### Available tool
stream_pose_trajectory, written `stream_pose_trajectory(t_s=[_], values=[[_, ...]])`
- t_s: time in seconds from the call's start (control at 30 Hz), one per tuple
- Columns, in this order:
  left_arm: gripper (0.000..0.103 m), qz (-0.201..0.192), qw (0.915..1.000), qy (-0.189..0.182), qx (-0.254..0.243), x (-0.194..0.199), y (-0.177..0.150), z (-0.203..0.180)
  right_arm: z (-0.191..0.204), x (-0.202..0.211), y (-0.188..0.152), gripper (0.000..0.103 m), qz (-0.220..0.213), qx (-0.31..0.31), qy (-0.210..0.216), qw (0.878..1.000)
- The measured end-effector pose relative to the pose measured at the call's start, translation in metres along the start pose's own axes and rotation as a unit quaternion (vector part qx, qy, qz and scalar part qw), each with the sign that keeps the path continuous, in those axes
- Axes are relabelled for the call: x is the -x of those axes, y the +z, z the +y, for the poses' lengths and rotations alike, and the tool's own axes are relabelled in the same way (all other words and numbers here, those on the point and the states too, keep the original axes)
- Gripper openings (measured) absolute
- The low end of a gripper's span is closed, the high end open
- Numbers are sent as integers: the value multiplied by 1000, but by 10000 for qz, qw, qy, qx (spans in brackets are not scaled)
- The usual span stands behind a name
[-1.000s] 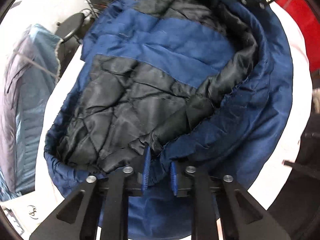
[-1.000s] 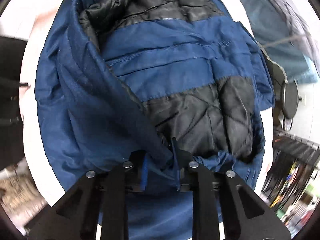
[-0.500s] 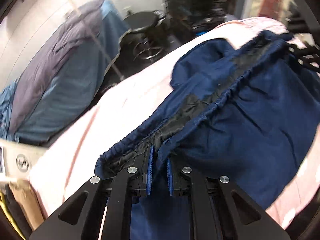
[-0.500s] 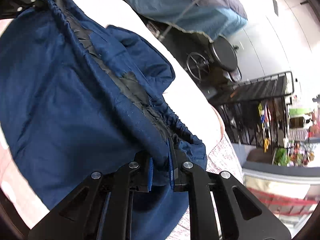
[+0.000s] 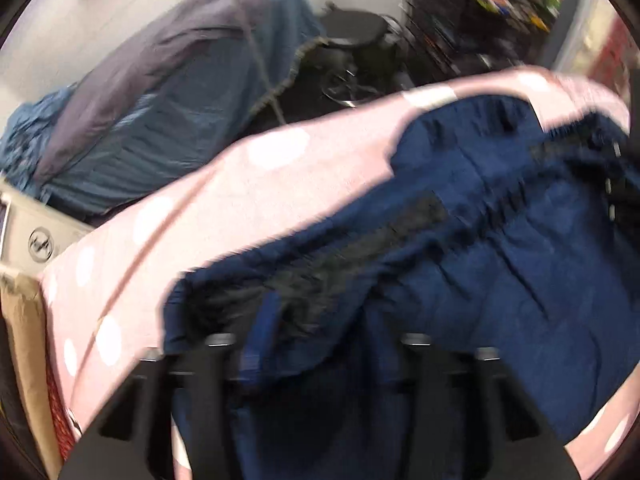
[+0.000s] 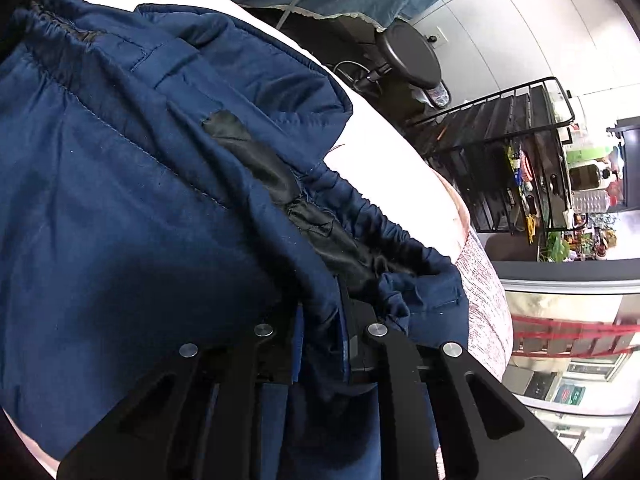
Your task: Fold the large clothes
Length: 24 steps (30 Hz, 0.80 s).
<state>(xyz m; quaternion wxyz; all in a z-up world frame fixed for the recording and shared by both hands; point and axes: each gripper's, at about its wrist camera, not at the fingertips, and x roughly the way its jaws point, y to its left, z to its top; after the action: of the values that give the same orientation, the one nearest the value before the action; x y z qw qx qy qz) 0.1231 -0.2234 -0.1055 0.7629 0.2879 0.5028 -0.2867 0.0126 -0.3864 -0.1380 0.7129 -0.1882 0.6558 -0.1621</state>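
A large navy blue jacket with black quilted lining lies folded over on a pink spotted cover. Its gathered hem edge runs across both views, and the jacket shows in the right wrist view too. My left gripper has its jaws spread wider, with the hem cloth draped between and over them; the view is blurred. My right gripper is shut on the hem, with blue cloth pinched between its jaws. The right gripper also shows dimly at the far right of the left wrist view.
A blue-grey covered heap stands past the pink cover. A black round stool and a black wire rack with bottles stand beyond the edge. A cardboard box is at the left.
Both grippers have swung the hem over and down, so the lining is now covered by the blue outer side. The left jaws have spread apart since half a second ago.
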Motion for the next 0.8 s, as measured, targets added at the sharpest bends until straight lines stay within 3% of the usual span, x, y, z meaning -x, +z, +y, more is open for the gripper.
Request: stream_pose_trajectory(t_s=[0.07, 0.17, 0.33, 0.4, 0.43, 0.5, 0.53, 0.57, 0.6, 0.7, 0.8], values=[[69, -290, 9985, -131, 449, 15, 1, 21, -6, 2, -2, 21, -84, -278, 138, 9995], [69, -459, 9959, -56, 782, 27, 8, 45, -38, 3, -10, 23, -119, -1208, 964, 9879], [70, -699, 9953, 185, 639, 49, 1, 58, -60, 8, -18, 24, -226, -1702, 1846, 9677], [71, -724, 9952, 113, 650, 54, -5, 57, -70, 9, -22, 32, -362, -1863, 2146, 9581], [71, -725, 9952, 77, 651, 57, -9, 55, -74, 10, -23, 35, -379, -1865, 2130, 9583], [71, -718, 9954, -5, 631, 62, -20, 49, -75, 18, -24, 56, -503, -1589, 1697, 9713], [71, -716, 9955, -26, 627, 63, -26, 46, -73, 21, -24, 58, -559, -1493, 1528, 9753], [71, -682, 9956, -76, 632, 63, -32, 41, -73, 28, -23, 73, -704, -1355, 1204, 9809], [71, -643, 9958, -119, 639, 62, -36, 37, -83, 28, -18, 80, -799, -1342, 923, 9834], [71, -537, 9962, -224, 650, 63, -54, 23, -104, 50, -22, 80, -1345, -1723, 386, 9751], [71, -494, 9962, -308, 645, 65, -67, 11, -130, 57, -28, 80, -1246, -2410, 481, 9613]])
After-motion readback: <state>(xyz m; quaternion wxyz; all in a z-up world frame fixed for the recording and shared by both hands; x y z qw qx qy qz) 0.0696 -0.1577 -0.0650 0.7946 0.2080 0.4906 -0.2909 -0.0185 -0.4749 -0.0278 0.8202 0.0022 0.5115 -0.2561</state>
